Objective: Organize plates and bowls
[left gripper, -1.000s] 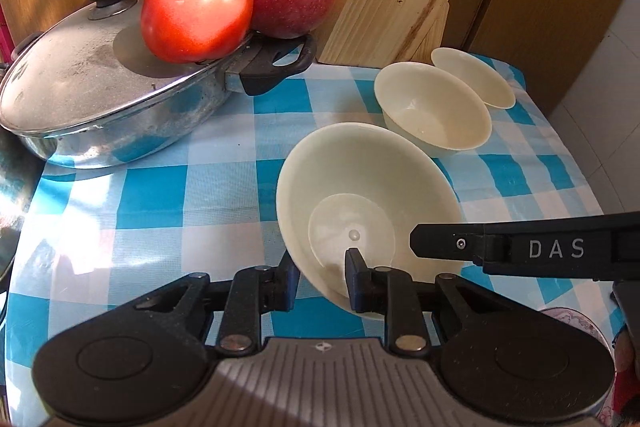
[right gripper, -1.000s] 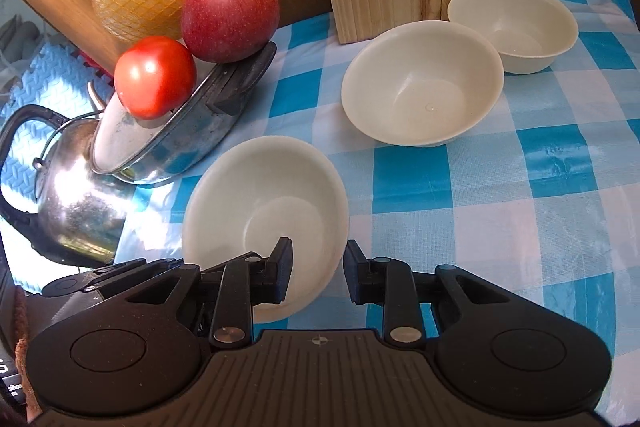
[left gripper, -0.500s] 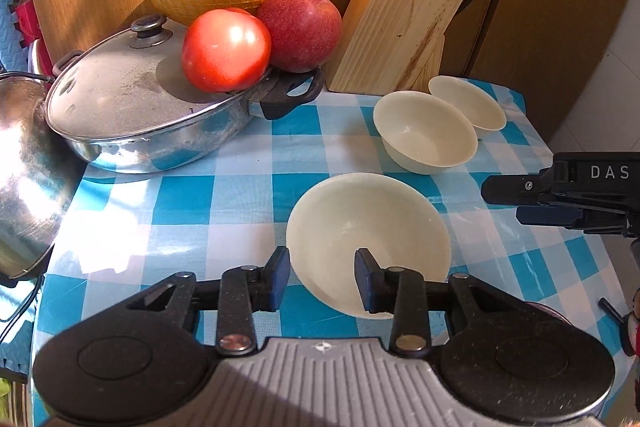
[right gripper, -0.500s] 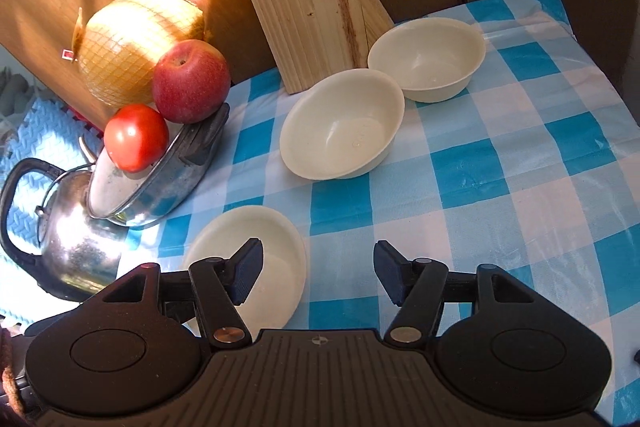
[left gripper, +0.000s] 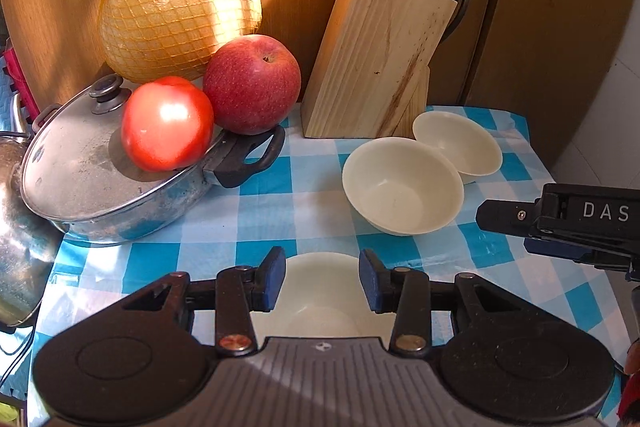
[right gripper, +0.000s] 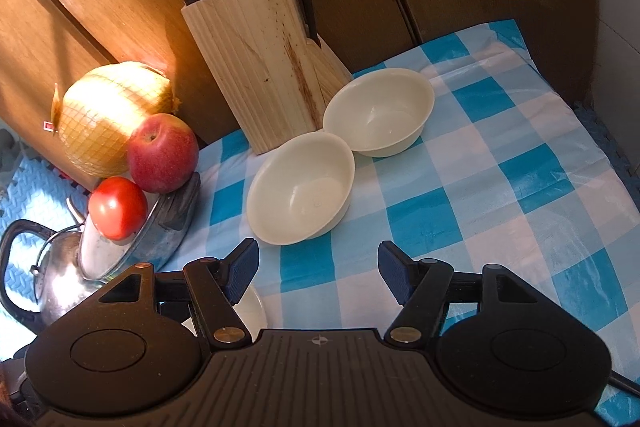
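Note:
Three cream bowls sit on the blue checked tablecloth [right gripper: 500, 187]. The near bowl [left gripper: 320, 291] lies under my left gripper [left gripper: 322, 279], whose jaws stand open above it without touching; a sliver of it shows in the right wrist view [right gripper: 250, 309]. The middle bowl [left gripper: 402, 185] [right gripper: 302, 189] and the far bowl [left gripper: 458, 145] [right gripper: 380, 111] stand side by side by the knife block. My right gripper [right gripper: 318, 273] is open and empty, held short of the middle bowl; it also shows in the left wrist view [left gripper: 560, 223].
A wooden knife block [left gripper: 376, 59] [right gripper: 260, 67] stands at the back. A lidded steel pan [left gripper: 100, 179] at the left carries a tomato [left gripper: 168, 123], an apple [left gripper: 252, 83] and a netted pomelo [left gripper: 176, 11]. A steel kettle [right gripper: 44, 267] stands at the far left.
Both grippers have drawn back and up from the near bowl, and both have opened wider. The near bowl now rests on the cloth.

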The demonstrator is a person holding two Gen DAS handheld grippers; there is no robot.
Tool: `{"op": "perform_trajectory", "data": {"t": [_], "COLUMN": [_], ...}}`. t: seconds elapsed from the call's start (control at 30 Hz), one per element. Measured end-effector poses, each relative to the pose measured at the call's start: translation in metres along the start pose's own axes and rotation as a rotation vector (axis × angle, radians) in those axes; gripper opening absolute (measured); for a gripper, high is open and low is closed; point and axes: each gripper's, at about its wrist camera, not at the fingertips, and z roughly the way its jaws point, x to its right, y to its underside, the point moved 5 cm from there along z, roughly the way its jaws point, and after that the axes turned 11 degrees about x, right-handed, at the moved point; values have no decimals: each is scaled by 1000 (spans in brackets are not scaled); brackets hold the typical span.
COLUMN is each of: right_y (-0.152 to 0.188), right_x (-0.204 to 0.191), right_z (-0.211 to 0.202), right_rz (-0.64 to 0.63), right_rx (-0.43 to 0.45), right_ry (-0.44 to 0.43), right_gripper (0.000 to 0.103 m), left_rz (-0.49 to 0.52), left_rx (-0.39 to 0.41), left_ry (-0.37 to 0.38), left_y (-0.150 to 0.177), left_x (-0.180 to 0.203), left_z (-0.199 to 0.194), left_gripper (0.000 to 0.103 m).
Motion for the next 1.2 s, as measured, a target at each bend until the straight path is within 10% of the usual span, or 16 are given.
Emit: {"op": "perform_trajectory", "data": {"t": [1.2], "right_y": [-15], "right_x": [17], "right_z": [84], "right_rz": [28], "right_rx": [-31], "right_ry": [105], "right_gripper": [73], "left_rz": [115], "left_rx": [-40], "left_ry": [-18], "left_y": [-19], "left_x": [24], "left_z": [92], "left_gripper": [35]}}
